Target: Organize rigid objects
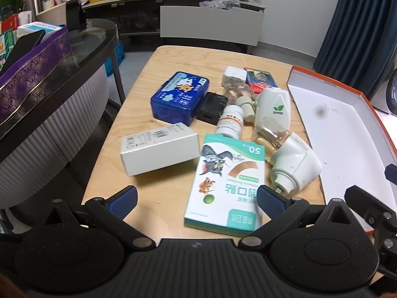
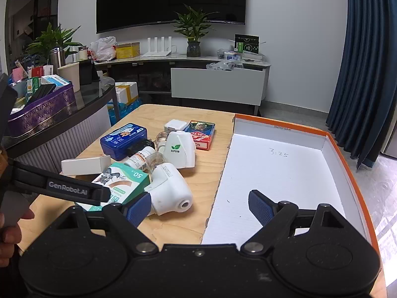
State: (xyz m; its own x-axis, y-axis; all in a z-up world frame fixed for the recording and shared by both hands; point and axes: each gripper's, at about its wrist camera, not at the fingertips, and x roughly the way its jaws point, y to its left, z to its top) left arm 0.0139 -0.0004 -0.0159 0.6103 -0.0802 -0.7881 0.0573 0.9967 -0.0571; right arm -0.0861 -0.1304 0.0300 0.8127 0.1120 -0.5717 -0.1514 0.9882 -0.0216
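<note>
A: State of the tray?
B: Nothing inside; only handwriting on its floor. The boxes and bottles lie beside it on the table.
A: Grippers?
B: Left gripper and right gripper spread wide, holding nothing.

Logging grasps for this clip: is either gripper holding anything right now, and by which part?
Nothing is held. The left gripper and right gripper are both open, with no pad pressing on any item.

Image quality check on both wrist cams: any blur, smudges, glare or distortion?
Left wrist: fisheye bends the table edges; a dark smudge shows over the tray; the bandage box looks slightly soft. Right wrist: sharper, the curtain bows at the rim, faint reflections on the TV; even, bluish light.
</note>
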